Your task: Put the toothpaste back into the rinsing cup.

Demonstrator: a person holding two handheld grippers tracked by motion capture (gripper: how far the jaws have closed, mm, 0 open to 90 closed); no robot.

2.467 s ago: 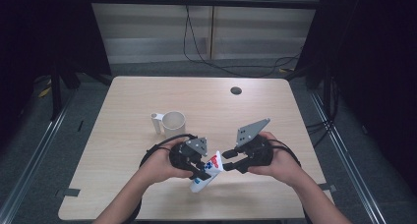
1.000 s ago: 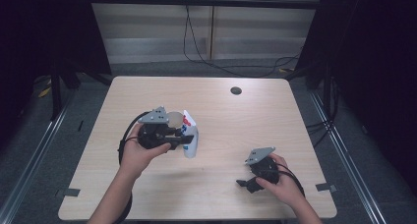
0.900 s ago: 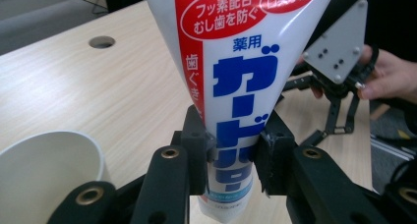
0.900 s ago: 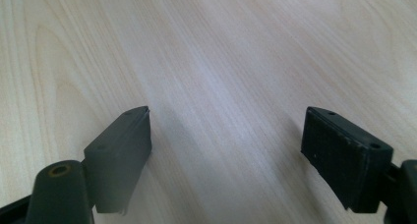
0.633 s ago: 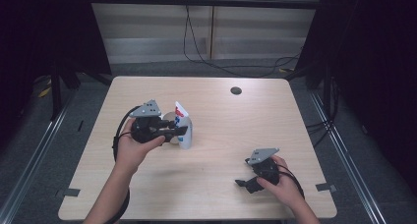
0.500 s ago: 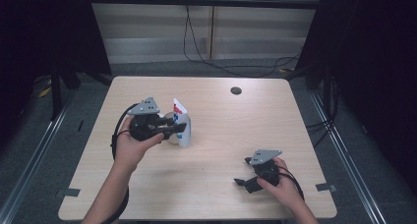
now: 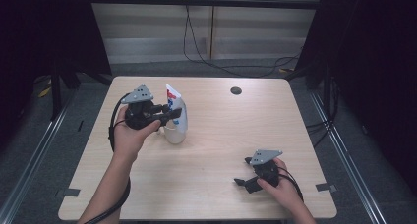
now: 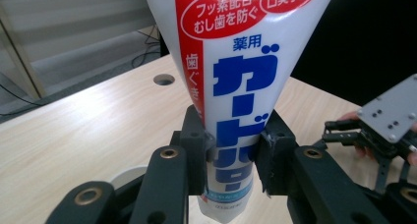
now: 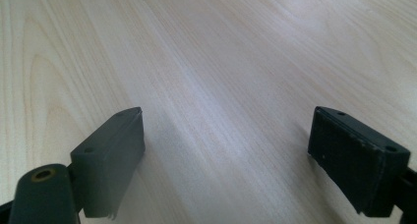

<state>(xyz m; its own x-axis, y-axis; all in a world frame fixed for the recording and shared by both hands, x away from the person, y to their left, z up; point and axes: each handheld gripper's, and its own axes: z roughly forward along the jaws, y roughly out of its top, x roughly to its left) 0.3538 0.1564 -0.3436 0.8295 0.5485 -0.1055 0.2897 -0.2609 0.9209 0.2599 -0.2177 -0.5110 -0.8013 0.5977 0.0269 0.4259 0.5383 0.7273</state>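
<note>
My left jaws cover a band of the toothpaste tube point(image 8: 236, 86), and its flat end runs off the top of the left gripper view. The cup point(image 7: 173, 133) sits mostly behind it. The counter's point(image 7: 221, 135) dark disc point(image 7: 236, 90) is too small to identify.

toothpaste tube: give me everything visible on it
The toothpaste tube is white soft-looking plastic with a red stripe, red ovals and blue Japanese lettering. It stands roughly upright, wide crimped end up, narrow cap end down over a pale cup on the table's left half. The left gripper clamps its lower part from both sides; whether the cap touches the cup cannot be told.
</note>
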